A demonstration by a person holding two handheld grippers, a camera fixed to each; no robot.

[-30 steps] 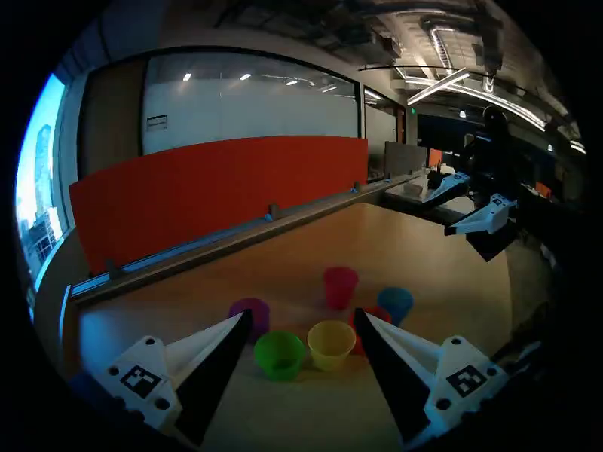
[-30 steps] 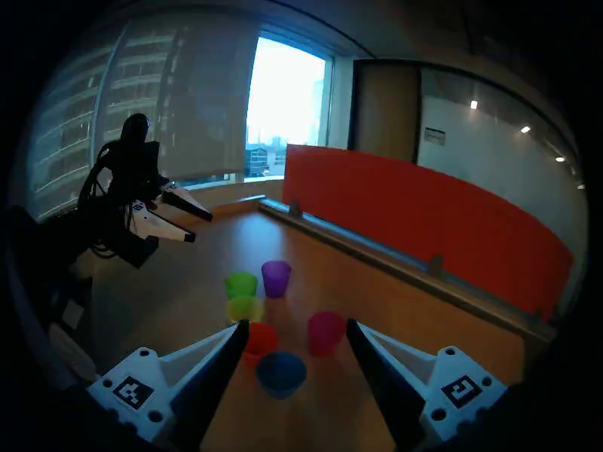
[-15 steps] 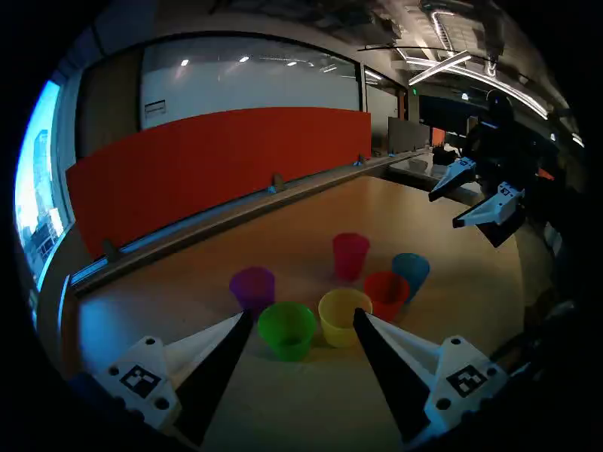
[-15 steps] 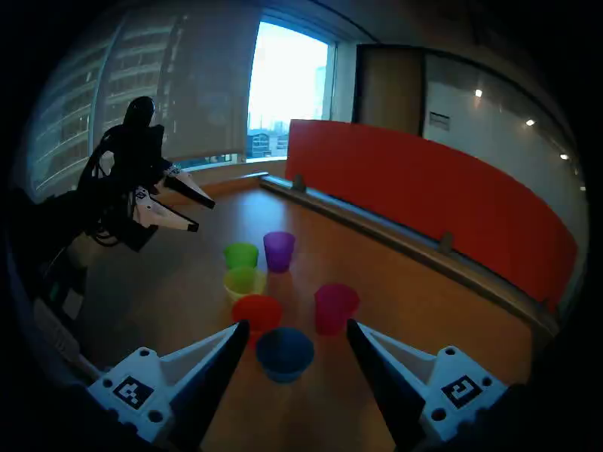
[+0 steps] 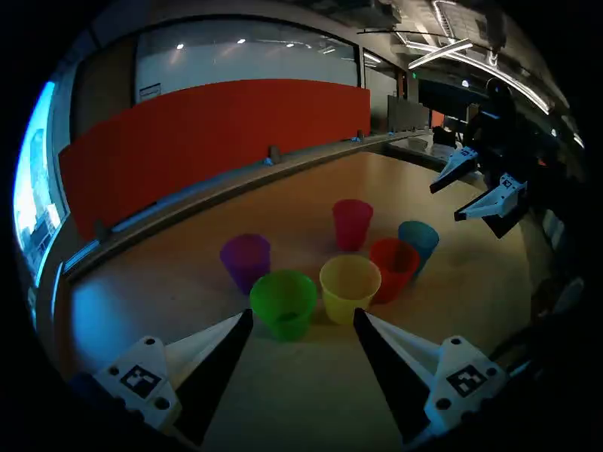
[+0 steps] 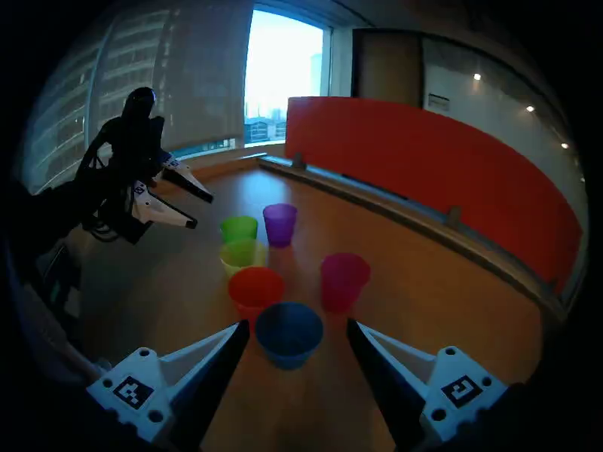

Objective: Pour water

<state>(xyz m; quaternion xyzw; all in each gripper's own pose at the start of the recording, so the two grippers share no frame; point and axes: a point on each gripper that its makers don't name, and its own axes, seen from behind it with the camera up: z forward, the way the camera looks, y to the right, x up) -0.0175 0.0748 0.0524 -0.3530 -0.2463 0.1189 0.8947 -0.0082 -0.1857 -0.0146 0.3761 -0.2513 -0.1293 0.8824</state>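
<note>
Wooden tabletop (image 5: 301, 399) underfoot. Left gripper (image 5: 301, 315) wide open, empty, aimed at green cup (image 5: 283, 301) and yellow cup (image 5: 349, 285). Right gripper (image 6: 296, 325) wide open, empty, facing blue cup (image 6: 289, 334). Risk: cups tightly clustered; closing on one likely to nudge neighbour, tip, spill. Water inside impossible to tell. Beyond: red cup (image 6: 255, 290), pink cup (image 6: 344, 280), purple cup (image 6: 280, 224) crowding approach; orange partition (image 5: 211, 143) farthest.

**Six coloured cups on a wooden table**

A pale wooden table (image 5: 460, 290) carries six small plastic cups, all upright and open at the top, grouped close together. In the left gripper view, a green cup (image 5: 284, 303) and a yellow cup (image 5: 350, 286) stand nearest, side by side. Behind them are a purple cup (image 5: 246, 260) to the left and a red cup (image 5: 393, 267) to the right. A blue cup (image 5: 418, 241) sits just beside the red one, and a pink cup (image 5: 353, 224) stands farthest back.
</note>
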